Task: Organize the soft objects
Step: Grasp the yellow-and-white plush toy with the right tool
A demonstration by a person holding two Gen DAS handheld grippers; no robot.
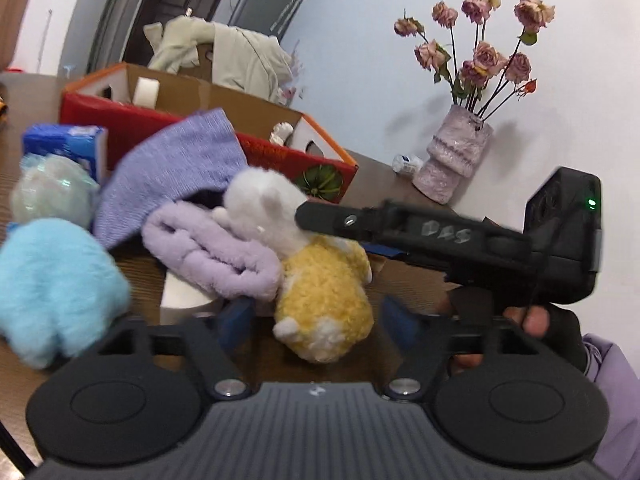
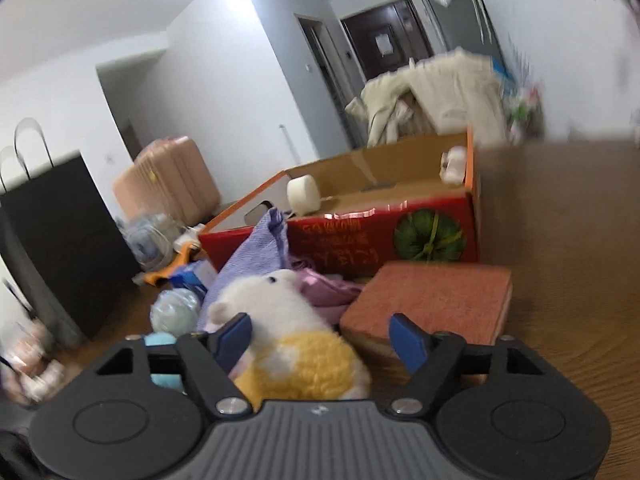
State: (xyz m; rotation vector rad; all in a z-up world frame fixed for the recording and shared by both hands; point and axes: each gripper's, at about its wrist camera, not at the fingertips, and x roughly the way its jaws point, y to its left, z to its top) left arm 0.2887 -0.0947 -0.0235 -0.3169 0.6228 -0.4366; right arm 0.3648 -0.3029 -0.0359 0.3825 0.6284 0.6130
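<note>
The red cardboard box [image 2: 400, 236] stands open toward the far edge of the counter [image 2: 560, 280], with a roll of white tape [image 2: 303, 195] and a small pale item inside; judging by the task, it is where the soft things are meant to go. In front of it, toward the near edge, lies the heap of soft objects: a light blue plush [image 1: 56, 288] at the left, a lavender knit cloth [image 1: 176, 164] draped up against the box wall, a folded lilac towel [image 1: 216, 256], and a salmon folded towel [image 2: 432, 300] to the right side. A vase of dried roses [image 1: 456, 152] stands at the far right by the wall.

The step in hand looks like picking up the yellow and white plush toy [image 1: 320, 296], which lies on the counter touching the lilac towel. The right claw [image 2: 324, 338] is spread wide, with the toy's body between its blue pads [image 2: 236, 334]; the left pad seems to touch the white fur, the right pad stands apart. The left claw [image 1: 316, 320] is also released, hovering just short of the toy's yellow end, gripping nothing.

Next, I judge, the right claw must squeeze across the toy's soft middle, firmly since the fur will give, then lift clear of the lilac towel and carry it over the box wall.
</note>
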